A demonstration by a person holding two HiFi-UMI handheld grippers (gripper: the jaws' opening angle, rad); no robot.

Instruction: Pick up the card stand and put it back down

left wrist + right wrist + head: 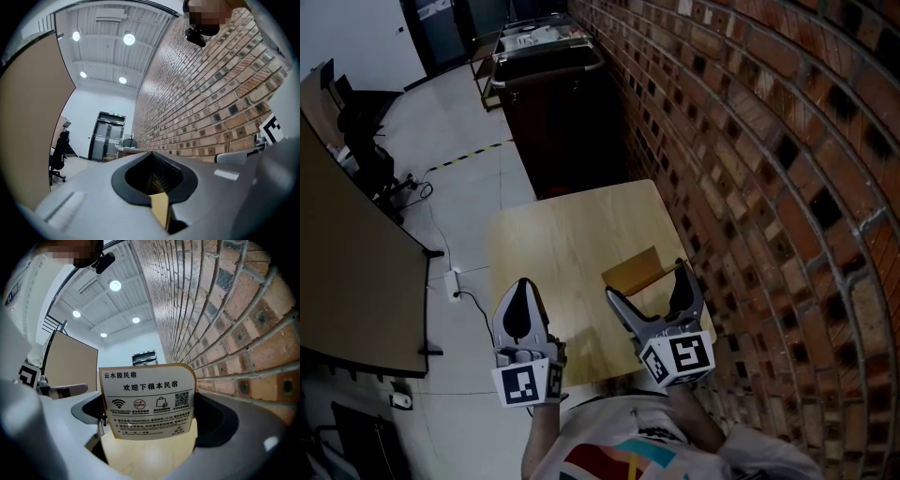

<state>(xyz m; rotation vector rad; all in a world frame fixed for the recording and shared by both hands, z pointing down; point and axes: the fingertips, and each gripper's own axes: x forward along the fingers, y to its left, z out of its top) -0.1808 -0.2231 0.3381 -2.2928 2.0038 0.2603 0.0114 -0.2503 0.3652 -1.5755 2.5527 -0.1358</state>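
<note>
L gripper (523, 289) near-left over table (553, 234): jaws closed, empty. R gripper (646, 281): jaws wide, flanking card stand (147, 401), upright on table's near-right part; contact unclear. Card reads "云水园民宿 / 欢迎下榻本民宿", plus QR code (182, 399). Brick wall (769, 187) at right.

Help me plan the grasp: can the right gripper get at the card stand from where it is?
Probably yes: the card stand sits upright between the open fingers of the right gripper, with nothing else in the gap.
</note>
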